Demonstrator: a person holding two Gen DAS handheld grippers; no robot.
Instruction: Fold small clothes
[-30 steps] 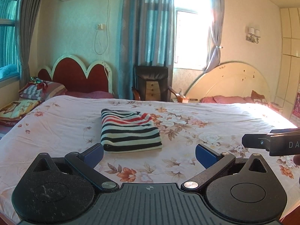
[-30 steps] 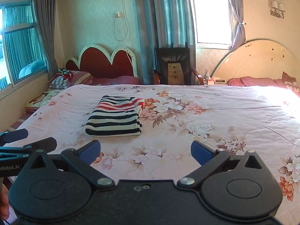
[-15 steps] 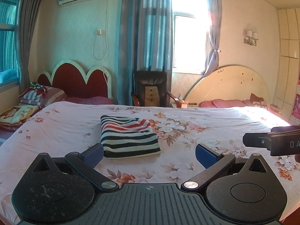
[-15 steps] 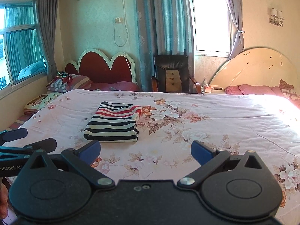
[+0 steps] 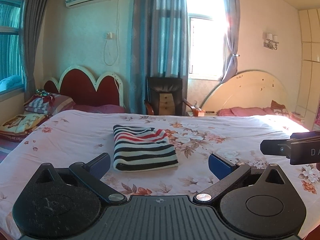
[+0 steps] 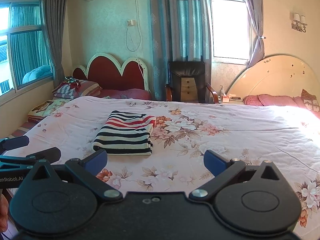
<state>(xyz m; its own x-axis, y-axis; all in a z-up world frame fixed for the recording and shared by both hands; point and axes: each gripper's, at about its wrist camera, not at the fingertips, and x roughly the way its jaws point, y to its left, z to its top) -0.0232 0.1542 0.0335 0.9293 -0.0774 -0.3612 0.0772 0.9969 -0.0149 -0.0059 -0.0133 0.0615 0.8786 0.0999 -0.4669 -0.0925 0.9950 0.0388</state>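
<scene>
A small striped garment [image 5: 143,148] in black, white and red lies folded into a neat rectangle on the floral bedspread [image 5: 230,136]; it also shows in the right wrist view as the striped garment [image 6: 125,134]. My left gripper [image 5: 159,165] is open, held back from the garment's near edge with nothing between its blue pads. My right gripper [image 6: 155,160] is open too, empty, and a little nearer than the garment. Each gripper shows at the edge of the other's view: the right gripper [image 5: 290,150] and the left gripper [image 6: 26,152].
The bedspread [image 6: 220,140] covers a wide bed. Behind it stand a red headboard [image 5: 88,86], a cream headboard [image 5: 248,92], a dark chair [image 5: 166,96] and pillows [image 5: 48,103]. Folded bedding [image 5: 20,124] lies at the far left.
Both grippers have pulled back and tilted up, so the folded garment sits lower in the views. The garment itself has not moved. Both grippers stay open.
</scene>
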